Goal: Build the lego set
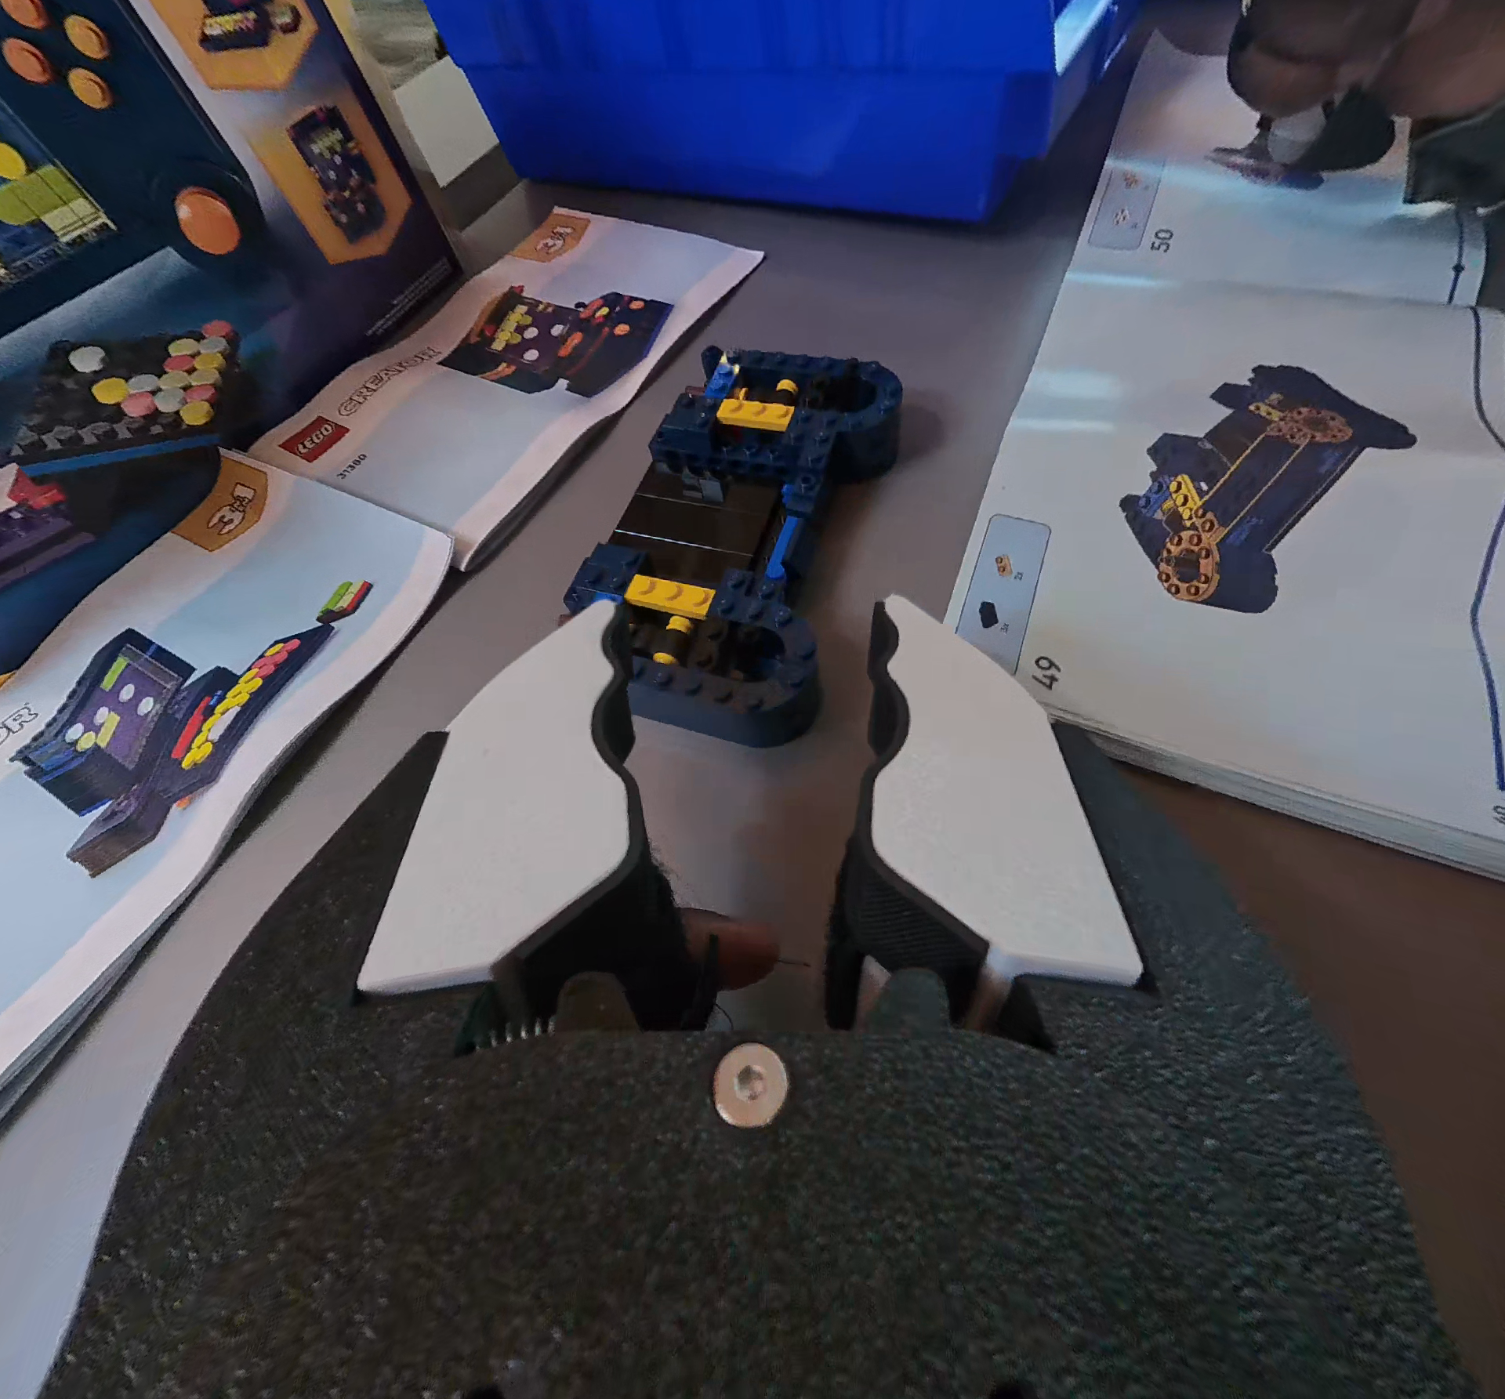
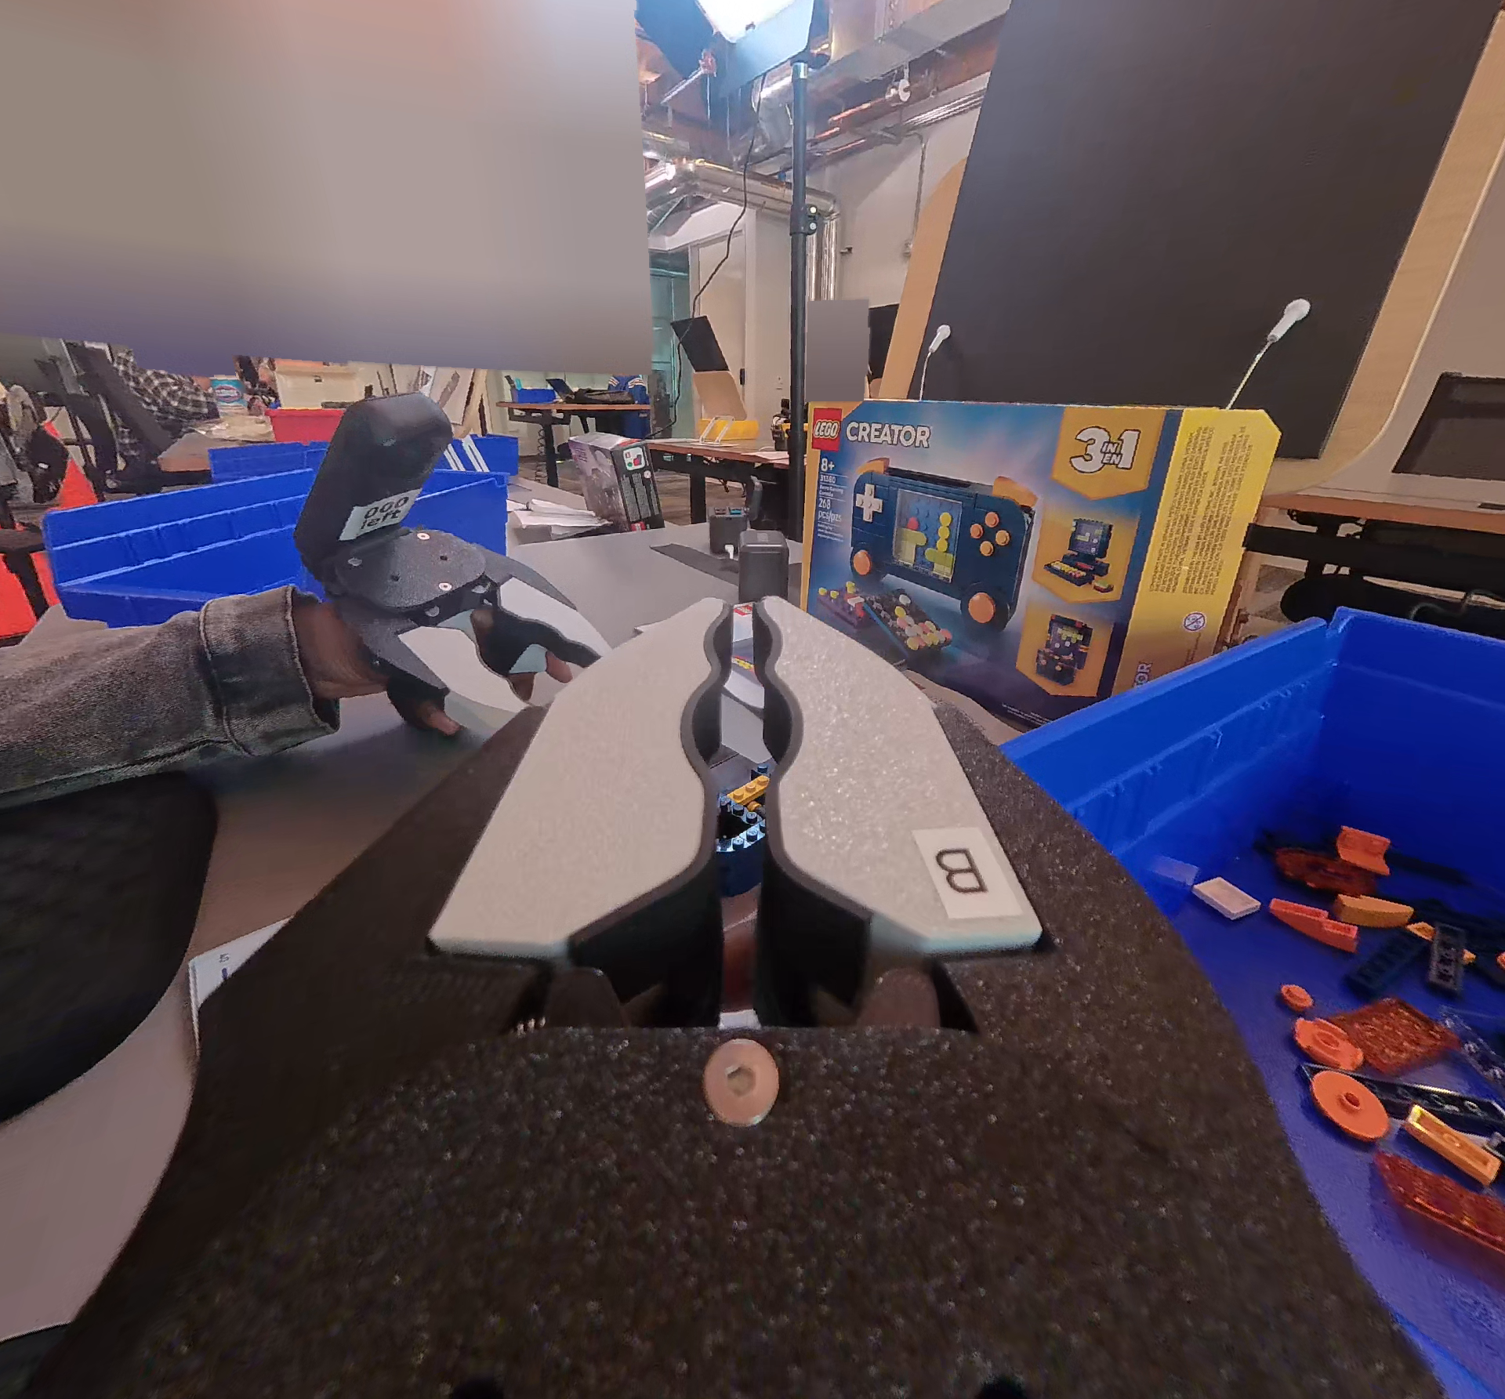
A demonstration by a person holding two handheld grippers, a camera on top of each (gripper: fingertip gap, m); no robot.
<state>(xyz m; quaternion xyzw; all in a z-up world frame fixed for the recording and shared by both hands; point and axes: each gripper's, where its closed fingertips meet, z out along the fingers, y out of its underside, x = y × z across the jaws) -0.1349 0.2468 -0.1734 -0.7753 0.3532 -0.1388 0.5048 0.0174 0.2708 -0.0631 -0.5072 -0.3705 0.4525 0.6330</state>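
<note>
Left jaws spread beside dark-blue brick build with yellow plates, right jaws pressed together.

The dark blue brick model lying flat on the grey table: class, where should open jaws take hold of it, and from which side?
Probably the dark blue brick model's narrow black middle, from above, jaws across its width: rounded ends are wider.
</note>
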